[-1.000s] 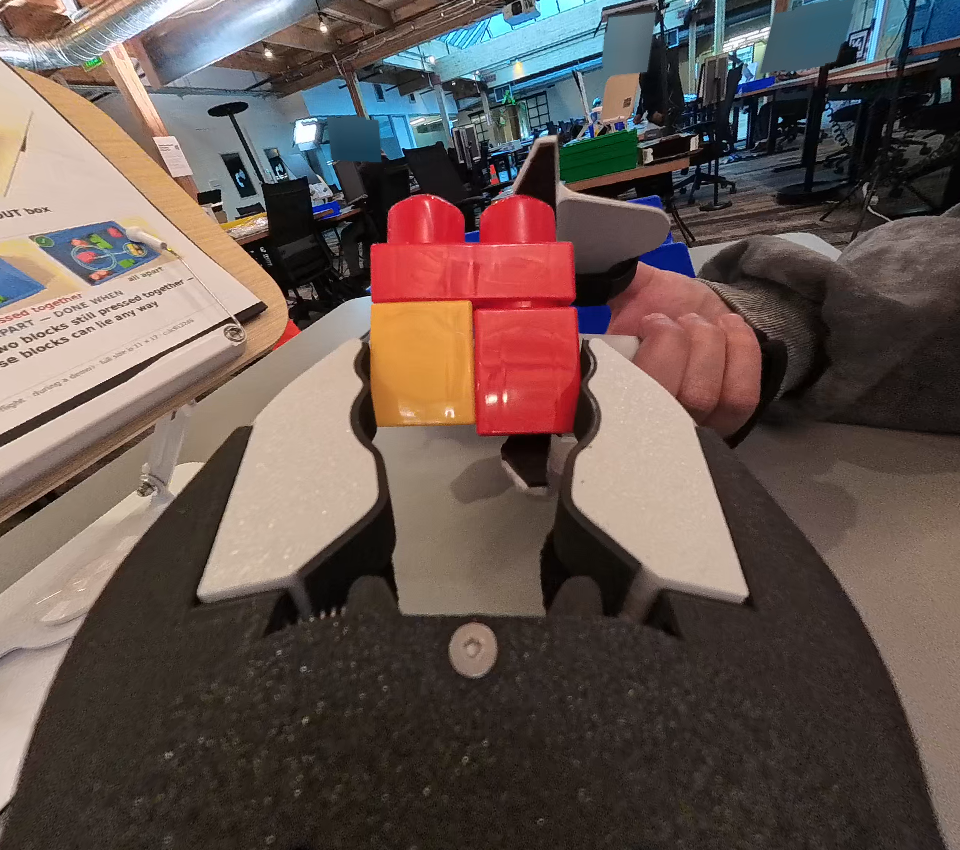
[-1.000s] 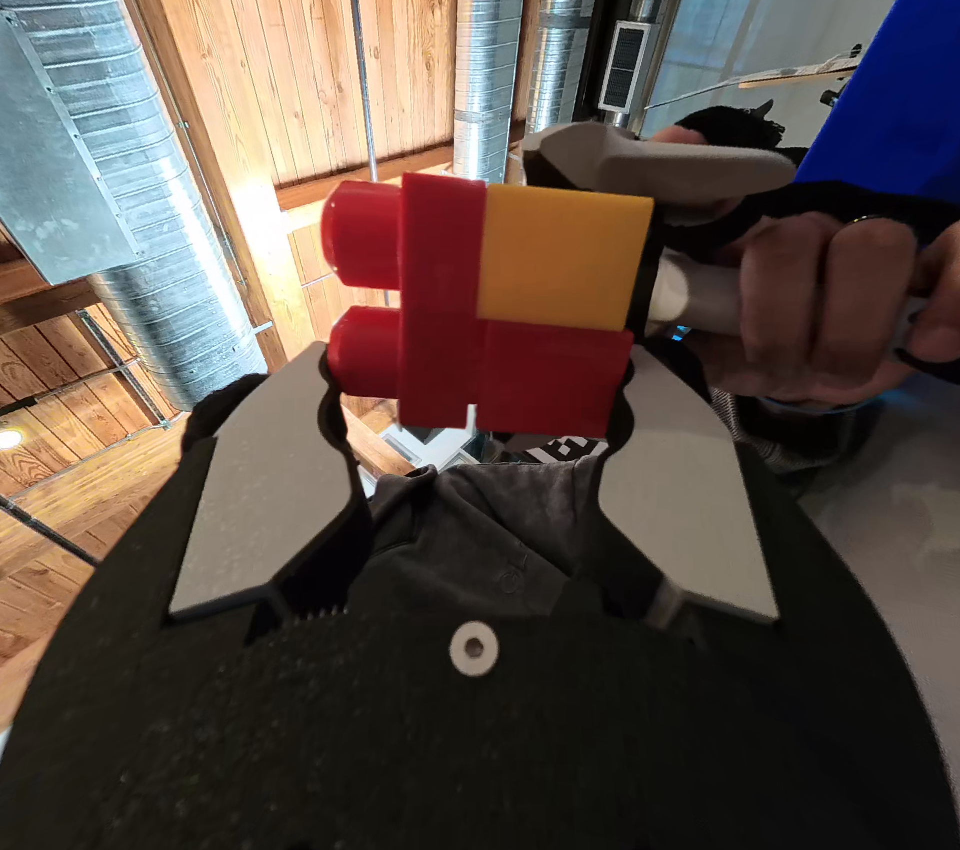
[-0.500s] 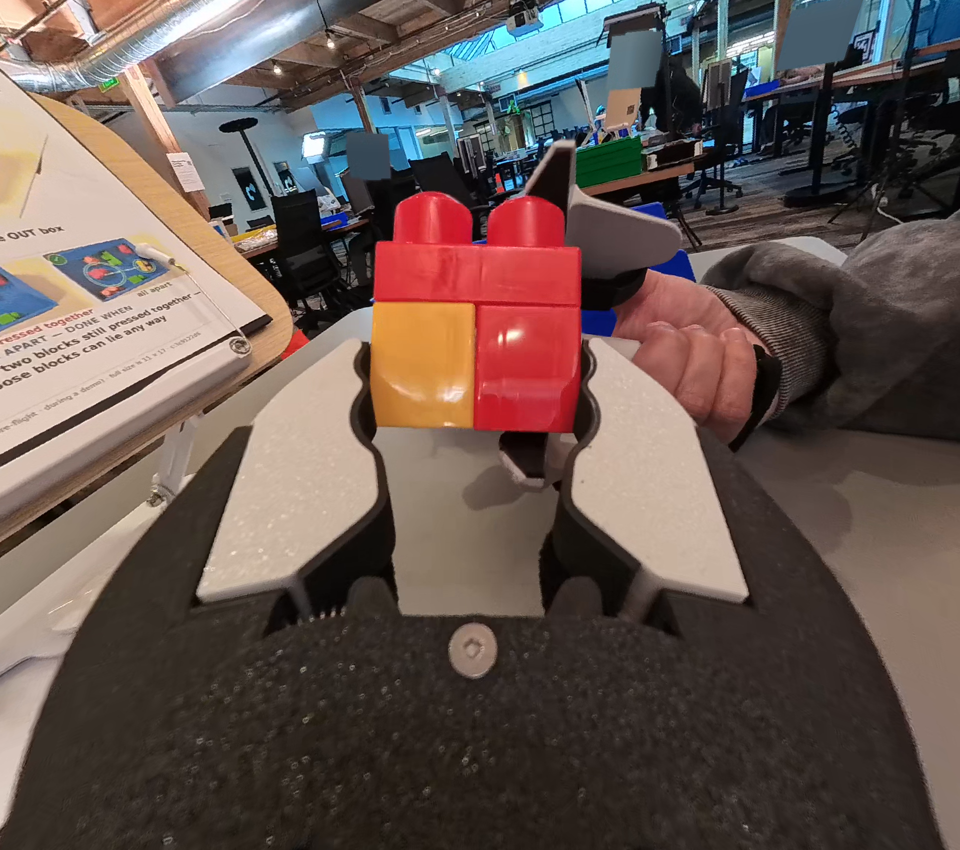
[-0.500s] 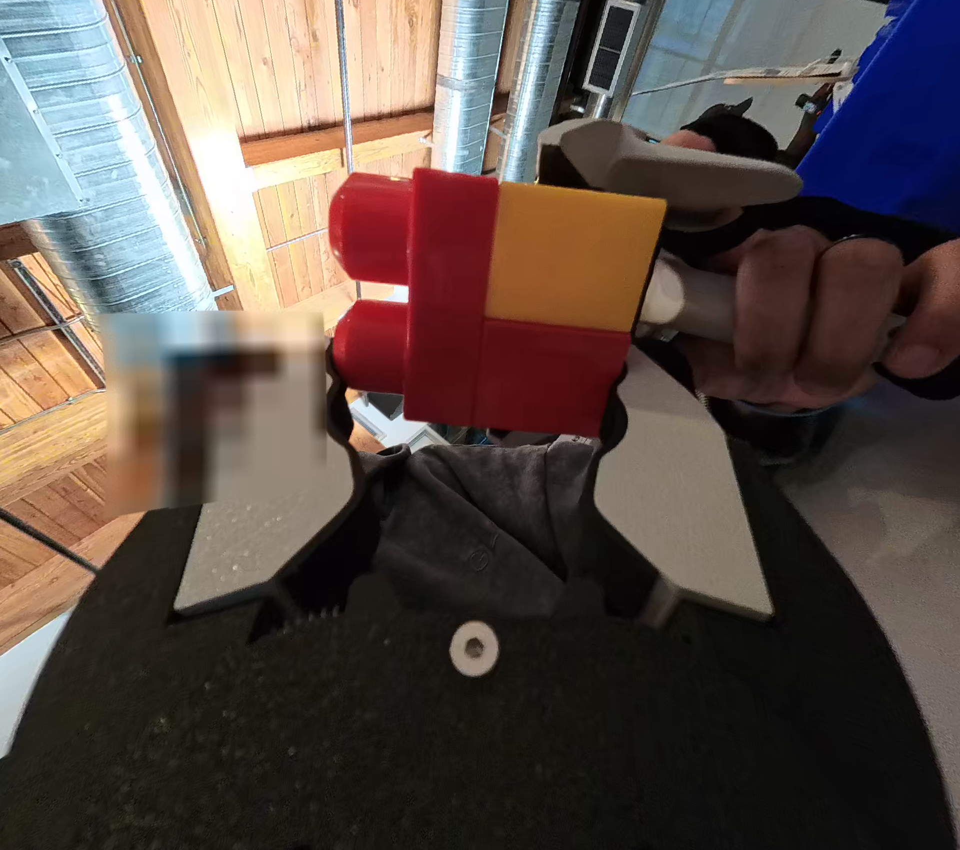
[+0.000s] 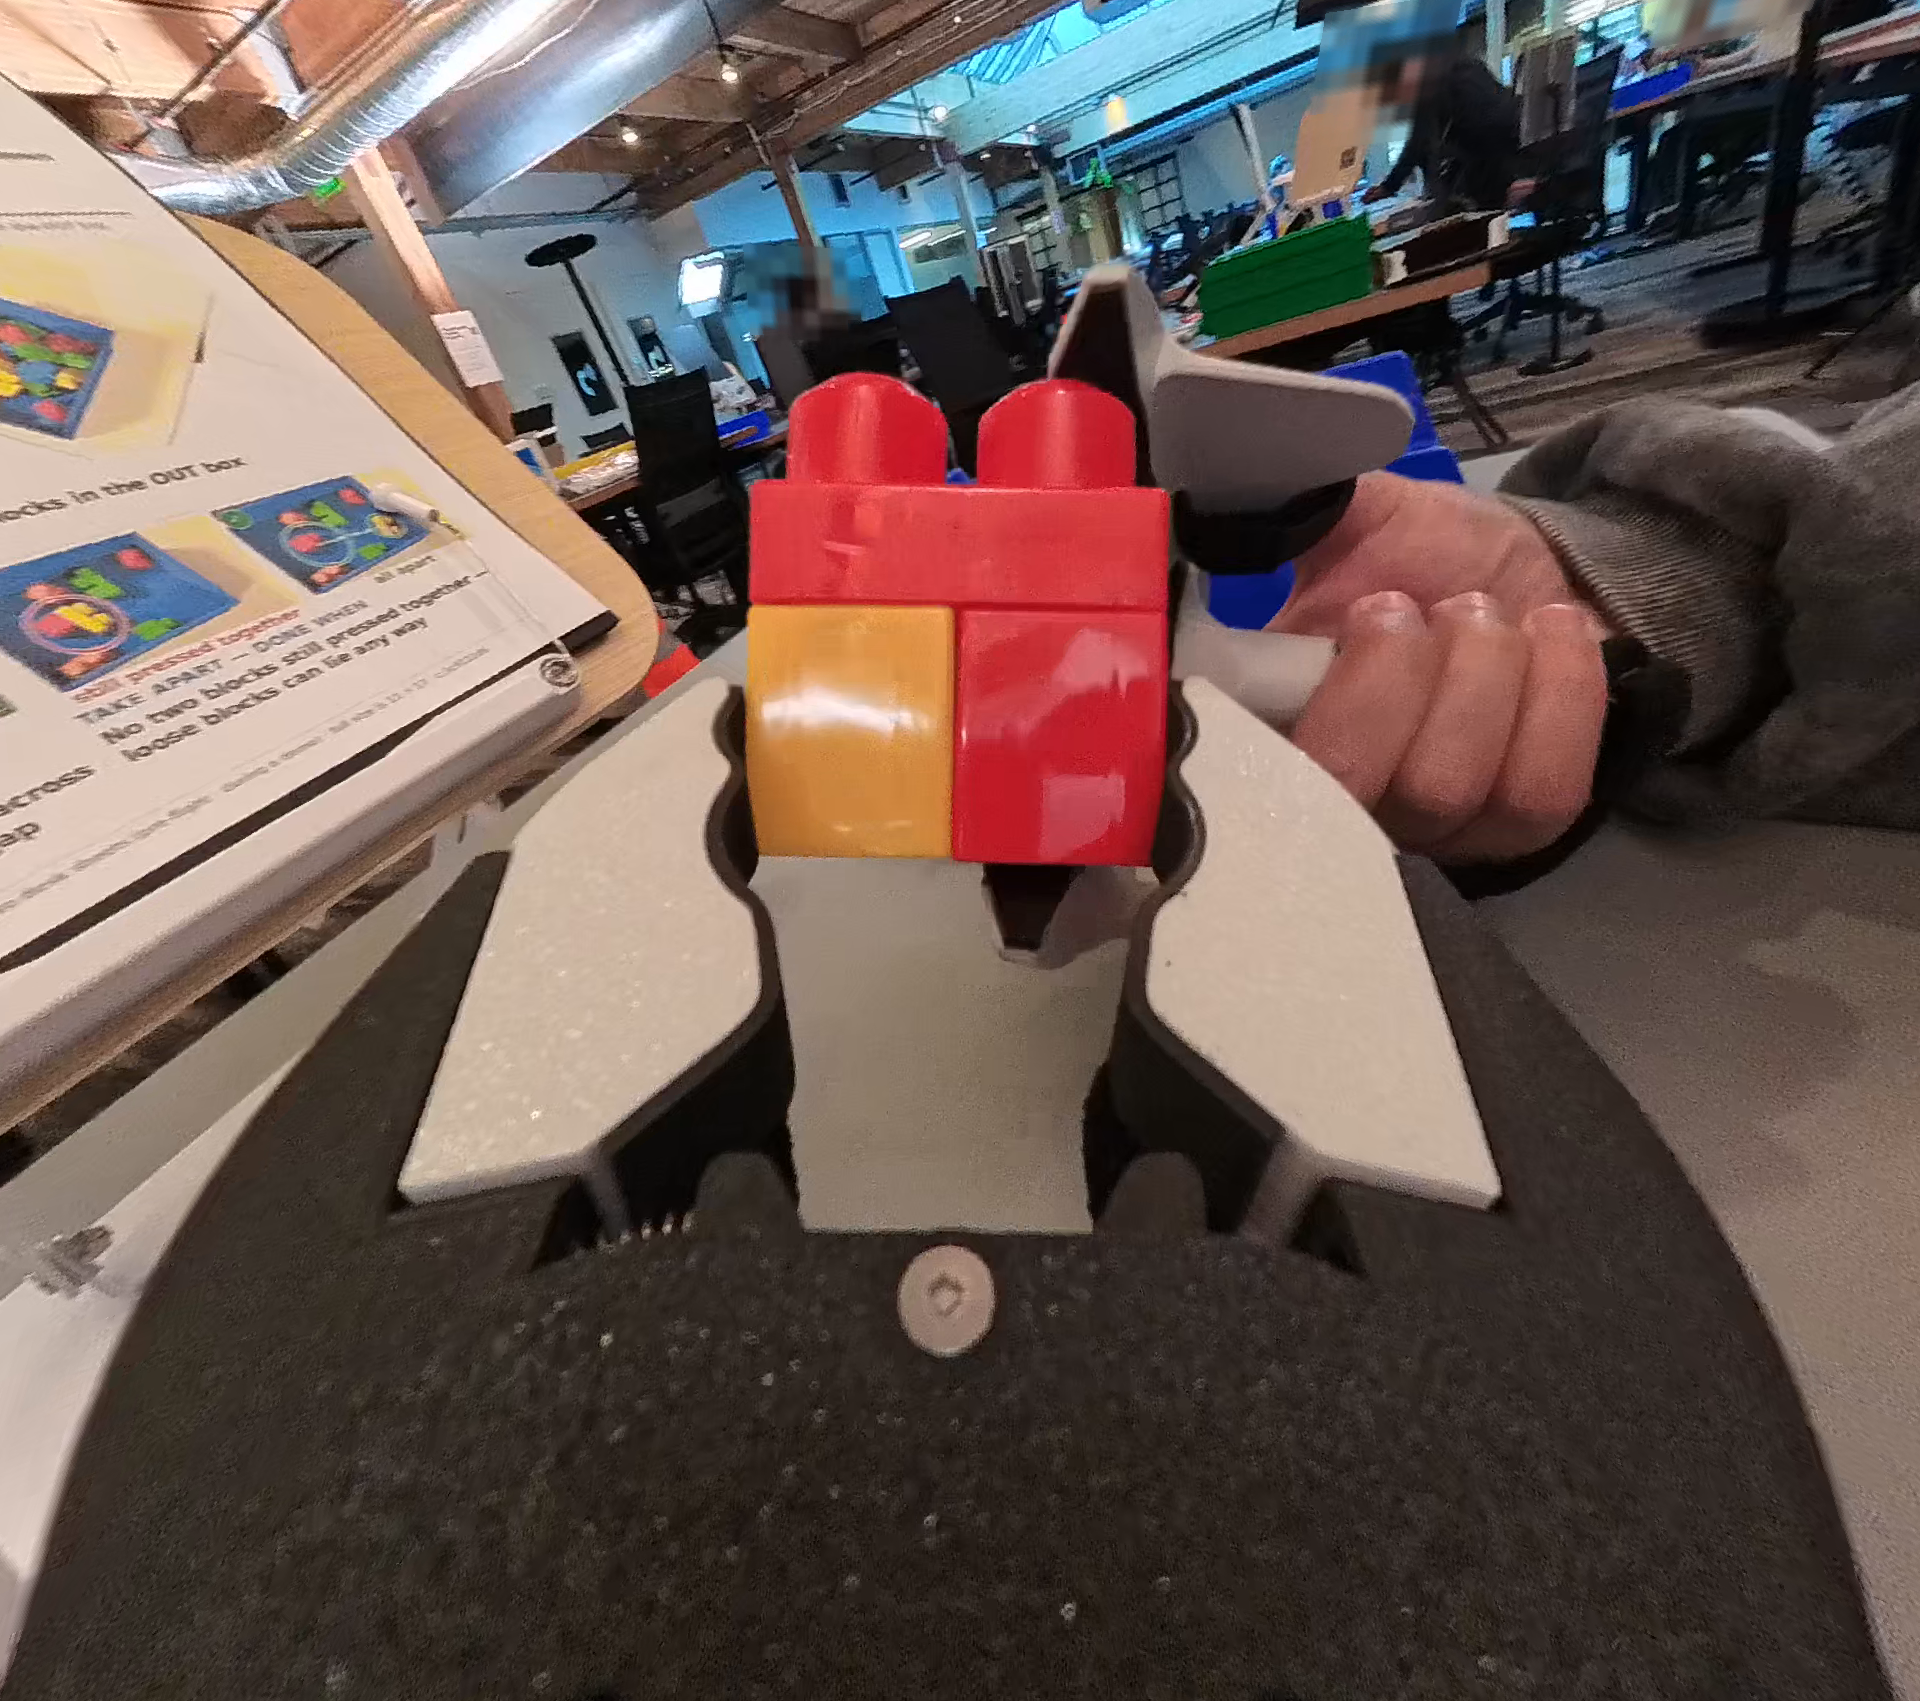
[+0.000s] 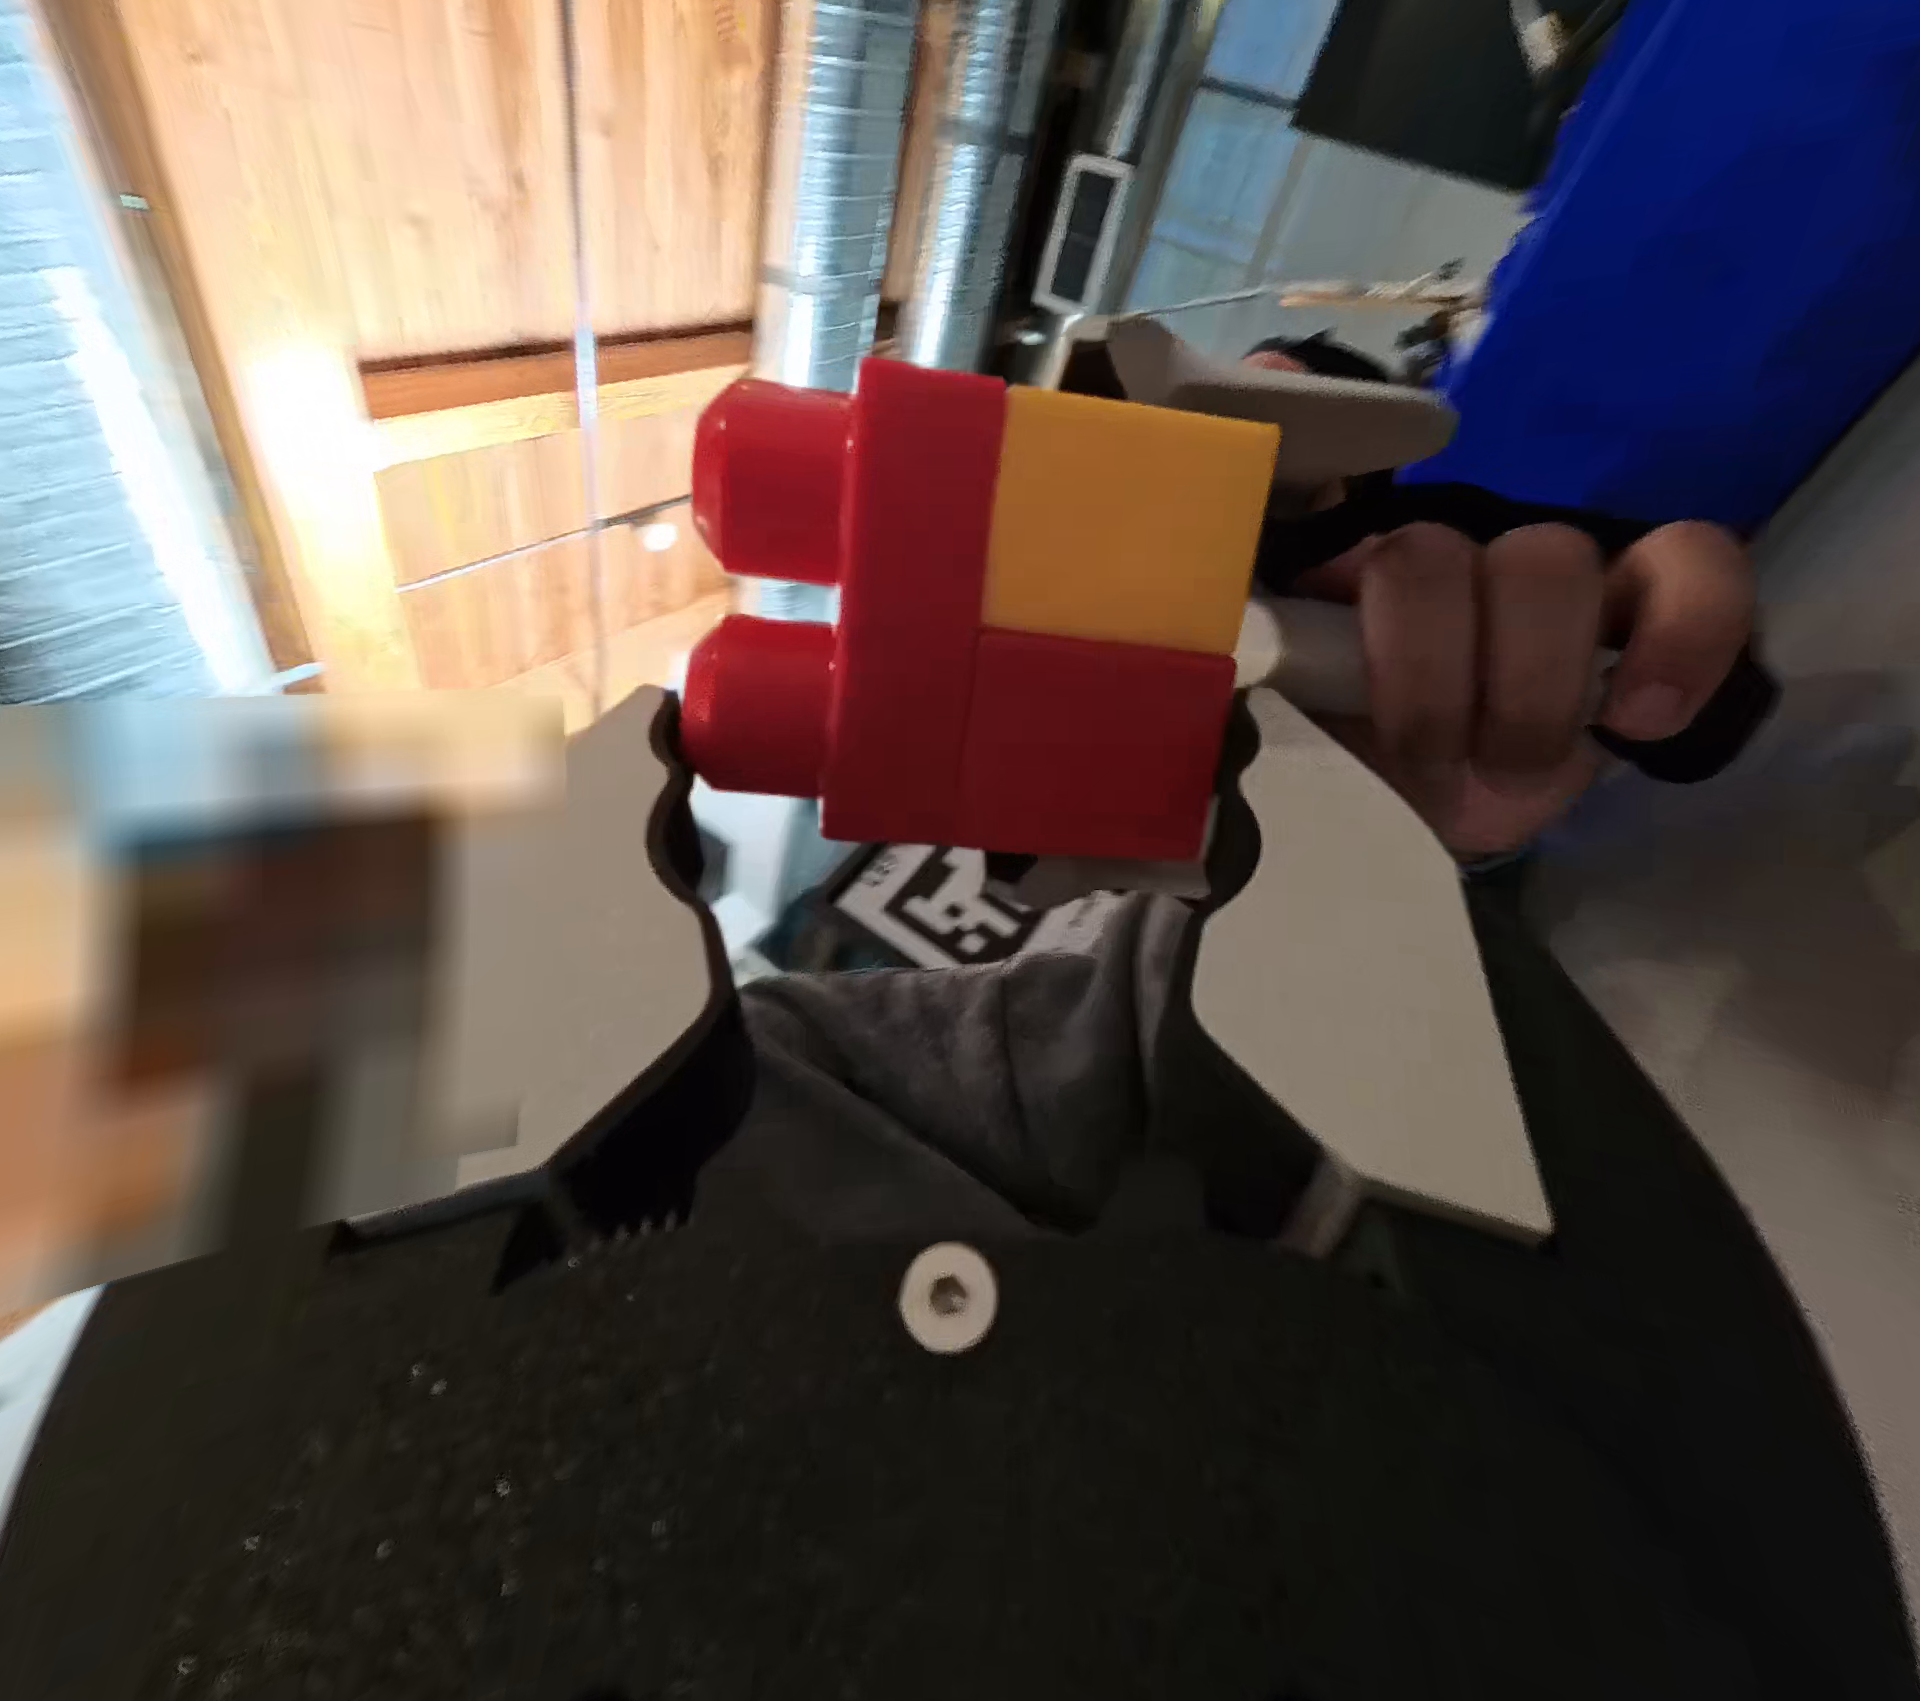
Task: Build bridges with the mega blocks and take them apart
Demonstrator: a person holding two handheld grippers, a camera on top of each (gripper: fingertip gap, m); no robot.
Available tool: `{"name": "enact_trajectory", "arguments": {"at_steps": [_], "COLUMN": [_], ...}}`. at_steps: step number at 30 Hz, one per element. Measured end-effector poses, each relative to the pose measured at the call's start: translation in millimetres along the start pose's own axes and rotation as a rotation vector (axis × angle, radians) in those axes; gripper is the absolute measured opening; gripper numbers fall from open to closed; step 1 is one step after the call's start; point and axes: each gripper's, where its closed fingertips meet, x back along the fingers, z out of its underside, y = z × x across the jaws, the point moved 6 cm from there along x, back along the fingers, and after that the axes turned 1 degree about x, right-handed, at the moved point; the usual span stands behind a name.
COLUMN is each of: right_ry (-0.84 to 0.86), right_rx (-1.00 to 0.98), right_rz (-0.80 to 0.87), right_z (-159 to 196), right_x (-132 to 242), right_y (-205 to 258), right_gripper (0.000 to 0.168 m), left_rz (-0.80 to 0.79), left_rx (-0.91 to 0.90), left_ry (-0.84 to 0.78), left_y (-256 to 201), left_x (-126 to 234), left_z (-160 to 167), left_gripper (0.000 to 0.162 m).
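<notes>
Open workshop w/ timber ceiling beams and a silver duct (image 5: 499,51) overhead; desks and dark chairs far back, blurred. Grey tabletop (image 5: 1714,976) below, w/ a tilted instruction board (image 5: 260,612) at left carrying a printed sheet w/ pics.

Block assembly held up in mid-air between both tools, clear of the tabletop: wide red block (image 5: 956,545) w/ two studs on top, yellow block (image 5: 850,732) and small red block (image 5: 1055,737) side by side beneath it, all pressed together.

Left gripper (image 5: 951,758): fingers (image 5: 613,976) pinching the lower pair, one tip against the yellow block's outer side, other against the small red block's outer side.

Right gripper (image 6: 951,778) approaching from the right in left wrist view: fingers (image 6: 1340,976) closed across the stack along its height, one tip on the stud end, other at the underside of the small red block. Right wrist view tilted upward toward wood ceiling, assembly seen on its side, studs pointing left; frame motion-blurred.

Right hand (image 5: 1455,695) w/ grey sleeve (image 5: 1714,591) wrapped on its tool's handle. Left hand (image 6: 1527,664) on its handle in right wrist view, blue shape (image 6: 1683,197) behind it; can't tell what that is.
</notes>
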Motion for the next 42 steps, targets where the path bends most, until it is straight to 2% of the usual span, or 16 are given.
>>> {"name": "enact_trajectory", "arguments": {"at_steps": [4, 6, 9, 12, 15, 16, 19, 20, 24, 27, 32, 34, 37, 40, 42], "right_ry": [-0.017, -0.008, -0.016, -0.022, 0.014, 0.051, 0.104, 0.107, 0.103, 0.088, 0.087, 0.069, -0.011, -0.086, -0.126], "right_rx": [0.126, 0.205, 0.382, 0.559, 0.659, 0.653, 0.628, 0.616, 0.672, 0.714, 0.903, 0.950, 0.955, 0.872, 0.757], "right_rz": [0.179, 0.269, 0.490, 0.739, 0.909, 0.927, 0.971, 0.981, 1.041, 1.046, 1.153, 1.226, 1.379, 1.661, 1.877], "right_z": [-4.2, -5.1, -10.7, -16.4, -17.2, -15.2, -11.1, -10.1, -10.0, -9.5, -5.8, -6.3, -6.5, -4.3, -3.3], "right_x": [2.0, -1.2, -1.9, 0.6, 2.4, 1.9, 4.8, 5.5, 3.2, -1.7, -3.8, 11.3, 56.1, 122.9, 174.1], "right_y": [5.7, 9.4, 14.8, 21.7, 21.1, 17.6, 7.6, 6.0, 9.4, 31.3, 106.2, 144.5, 199.8, 233.5, 240.0], "right_gripper": [0.107, 0.106, 0.102, 0.089, 0.079, 0.076, 0.042, 0.037, 0.037, 0.037, 0.037, 0.037, 0.037, 0.037, 0.037], "left_rz": [-0.042, -0.048, -0.082, -0.173, -0.161, -0.145, -0.111, -0.102, -0.120, -0.191, -0.194, -0.233, -0.267, -0.257, -0.249], "left_rx": [0.006, 0.010, -0.019, -0.140, -0.193, -0.200, -0.225, -0.223, -0.216, -0.112, 0.247, 0.348, 0.446, 0.469, 0.462], "left_ry": [-0.007, 0.003, 0.029, 0.108, 0.148, 0.155, 0.194, 0.219, 0.309, 0.360, 0.452, 0.438, 0.408, 0.374, 0.382], "left_y": [4.7, 5.5, 6.3, 9.4, 2.7, -0.7, -8.7, -9.7, -10.7, -16.2, -46.1, -51.8, -56.1, -62.8, -66.9], "left_x": [4.7, 5.2, 4.9, 5.8, 5.1, 4.3, 1.4, 0.7, 3.1, 15.0, 45.2, 57.7, 73.5, 83.0, 84.8], "left_z": [-0.8, 1.5, 3.7, 9.2, 14.1, 15.1, 20.0, 23.3, 20.5, 10.2, 9.1, 2.3, -12.3, -20.0, -18.3], "left_gripper": [0.075, 0.075, 0.075, 0.075, 0.075, 0.075, 0.075, 0.075, 0.077, 0.092, 0.091, 0.088, 0.075, 0.072, 0.071]}}
